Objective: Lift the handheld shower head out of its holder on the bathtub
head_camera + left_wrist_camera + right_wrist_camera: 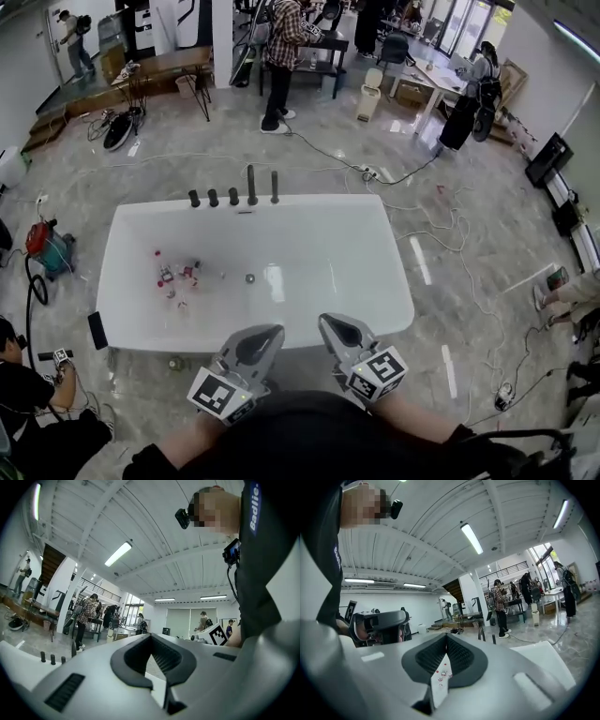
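A white bathtub [394, 281] lies across the middle of the head view. On its far rim stands a row of dark fittings: three short knobs [213, 198], a tall spout [251, 185] and a slim upright handheld shower head [275, 187] in its holder. Both grippers hover at the tub's near rim, far from the fittings. My left gripper [273, 331] is shut with nothing in it, jaws meeting at the tip [151, 637]. My right gripper [327, 323] is shut and empty too [446, 637]. The fittings show small in the left gripper view [52, 658] and the right gripper view [480, 633].
Several small red-and-white items [174, 275] lie in the tub near its drain [250, 278]. A red vacuum [45, 246] stands left of the tub, and cables [450, 234] trail over the floor on the right. A person [23, 380] crouches at lower left; others stand at tables behind.
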`<control>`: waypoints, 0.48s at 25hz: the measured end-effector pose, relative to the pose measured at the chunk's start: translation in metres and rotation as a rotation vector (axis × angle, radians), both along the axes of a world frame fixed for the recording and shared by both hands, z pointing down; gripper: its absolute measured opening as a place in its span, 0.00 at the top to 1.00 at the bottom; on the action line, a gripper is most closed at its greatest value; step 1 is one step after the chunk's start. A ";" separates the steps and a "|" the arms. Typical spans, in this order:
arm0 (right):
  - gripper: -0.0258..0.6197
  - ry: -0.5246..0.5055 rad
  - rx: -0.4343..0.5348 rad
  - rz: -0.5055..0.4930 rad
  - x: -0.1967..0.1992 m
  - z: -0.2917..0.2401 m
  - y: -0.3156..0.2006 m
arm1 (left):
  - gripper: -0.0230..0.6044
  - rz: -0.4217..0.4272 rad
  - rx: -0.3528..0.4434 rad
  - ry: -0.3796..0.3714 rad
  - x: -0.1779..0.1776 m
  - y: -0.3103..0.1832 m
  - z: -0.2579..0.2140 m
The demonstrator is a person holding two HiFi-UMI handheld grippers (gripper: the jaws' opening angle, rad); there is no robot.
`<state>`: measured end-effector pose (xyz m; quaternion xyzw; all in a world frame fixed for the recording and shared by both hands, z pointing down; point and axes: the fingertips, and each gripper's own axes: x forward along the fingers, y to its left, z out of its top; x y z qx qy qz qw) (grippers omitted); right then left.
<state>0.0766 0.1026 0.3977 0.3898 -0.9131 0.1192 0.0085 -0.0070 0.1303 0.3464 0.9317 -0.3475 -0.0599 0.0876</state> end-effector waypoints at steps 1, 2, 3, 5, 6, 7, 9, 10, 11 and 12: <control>0.96 0.001 0.013 0.003 -0.009 -0.005 -0.022 | 0.96 0.008 -0.001 -0.008 -0.009 -0.021 -0.001; 0.96 0.000 0.024 0.007 -0.017 -0.009 -0.043 | 0.96 0.012 -0.003 -0.014 -0.016 -0.041 0.000; 0.96 -0.004 0.030 0.013 -0.023 -0.012 -0.062 | 0.96 0.012 -0.007 -0.017 -0.021 -0.059 0.001; 0.96 -0.014 0.033 0.024 -0.028 -0.015 -0.096 | 0.96 0.010 -0.020 -0.008 -0.026 -0.090 0.001; 0.96 -0.016 0.034 0.028 -0.029 -0.015 -0.110 | 0.96 0.009 -0.028 -0.003 -0.026 -0.104 0.001; 0.96 -0.015 0.034 0.030 -0.028 -0.014 -0.124 | 0.96 0.005 -0.033 0.003 -0.025 -0.116 0.000; 0.96 -0.015 0.023 0.029 -0.026 -0.005 -0.152 | 0.96 -0.008 -0.037 0.012 -0.020 -0.141 0.000; 0.96 -0.013 0.013 0.025 -0.025 0.001 -0.164 | 0.96 -0.011 -0.041 0.011 -0.018 -0.150 0.003; 0.96 -0.008 0.003 0.019 -0.024 0.008 -0.176 | 0.96 -0.015 -0.044 0.011 -0.015 -0.159 0.005; 0.96 0.000 -0.003 0.012 -0.023 0.013 -0.188 | 0.96 -0.022 -0.045 0.014 -0.013 -0.167 0.005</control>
